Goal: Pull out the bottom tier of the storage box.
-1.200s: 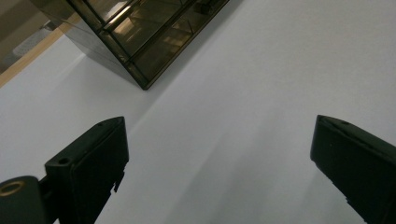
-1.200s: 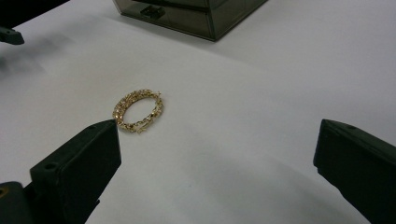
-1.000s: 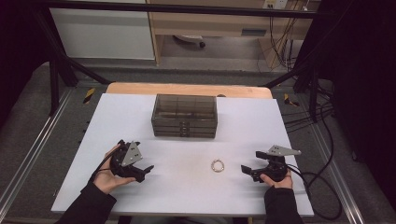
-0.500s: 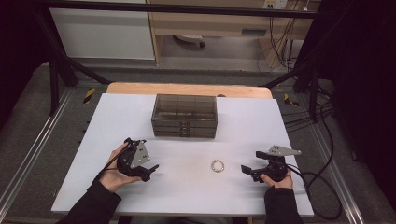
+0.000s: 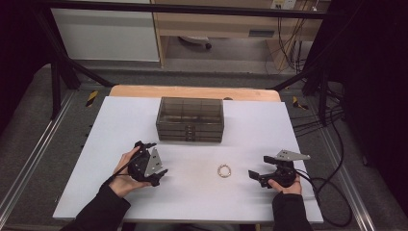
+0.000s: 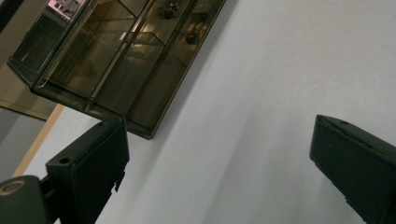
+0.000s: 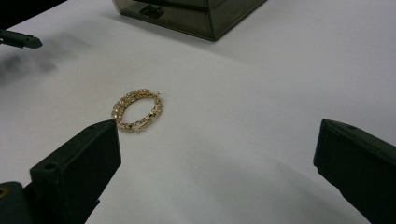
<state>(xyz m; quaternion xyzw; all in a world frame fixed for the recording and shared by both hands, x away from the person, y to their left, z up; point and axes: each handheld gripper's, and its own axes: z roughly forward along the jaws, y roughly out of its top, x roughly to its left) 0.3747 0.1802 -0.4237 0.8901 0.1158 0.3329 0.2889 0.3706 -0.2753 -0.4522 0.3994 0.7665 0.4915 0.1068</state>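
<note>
A: where's the bracelet point(image 5: 224, 170) at?
B: lying flat on the table point(image 5: 250, 134), in front of the drawer box point(image 5: 190, 119), between the left gripper point(image 5: 153, 176) and right gripper point(image 5: 256, 176). both spread wide, holding nothing.

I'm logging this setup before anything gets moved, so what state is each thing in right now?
Gold bracelet: lying flat on the white table, closed loop, untouched, apart from both tools.
Smoked clear drawer box: upright near the table's far edge, all drawers shut.
Left tool: open, empty, tilted, held above the table, facing the box.
Right tool: open, empty, low by the table, facing the bracelet.
</note>
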